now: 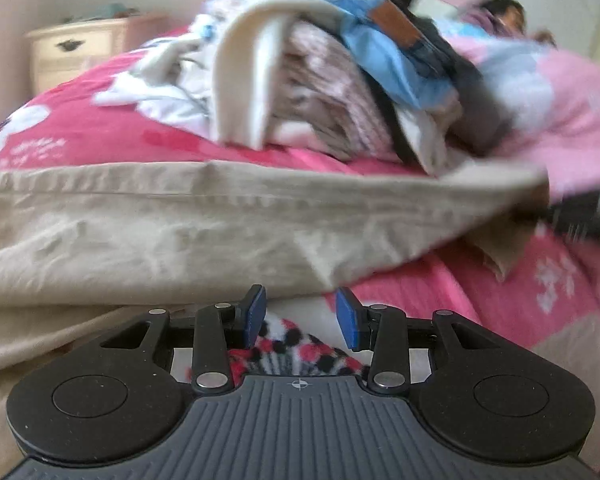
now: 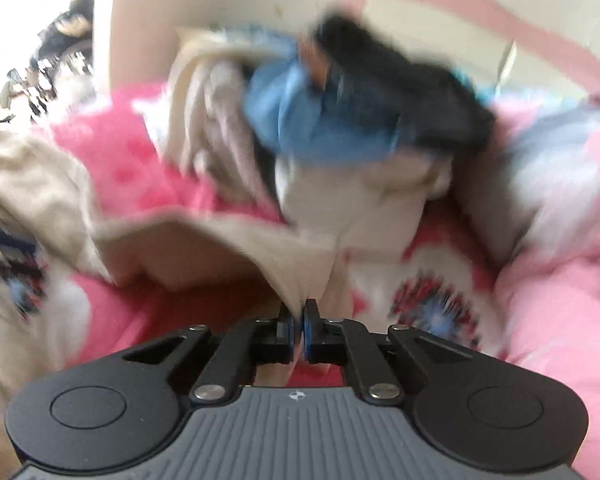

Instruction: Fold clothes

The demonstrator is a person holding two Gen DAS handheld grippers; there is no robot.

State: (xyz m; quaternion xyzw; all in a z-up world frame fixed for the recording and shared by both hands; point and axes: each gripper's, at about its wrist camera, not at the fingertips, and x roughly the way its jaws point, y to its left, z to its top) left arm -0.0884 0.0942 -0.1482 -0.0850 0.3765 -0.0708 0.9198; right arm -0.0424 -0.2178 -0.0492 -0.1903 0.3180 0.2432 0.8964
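Observation:
Beige trousers (image 1: 160, 232) lie spread across the pink bed, a long seam running along them. My left gripper (image 1: 301, 297) sits just below their near edge, its blue pads (image 1: 256, 316) apart, with only the spotted bed cover showing between them. In the right wrist view, which is blurred, my right gripper (image 2: 300, 309) is shut on a bunched corner of the beige trousers (image 2: 220, 248), and the cloth rises from the pads. A dark blur at the trousers' far right corner (image 1: 588, 216) looks like that gripper.
A heap of mixed clothes (image 1: 320, 92) in cream, blue and black lies on the bed behind the trousers. A cream nightstand (image 1: 76, 52) stands at the back left. A person (image 1: 504, 12) lies at the far right under a pale pink quilt (image 1: 560, 112).

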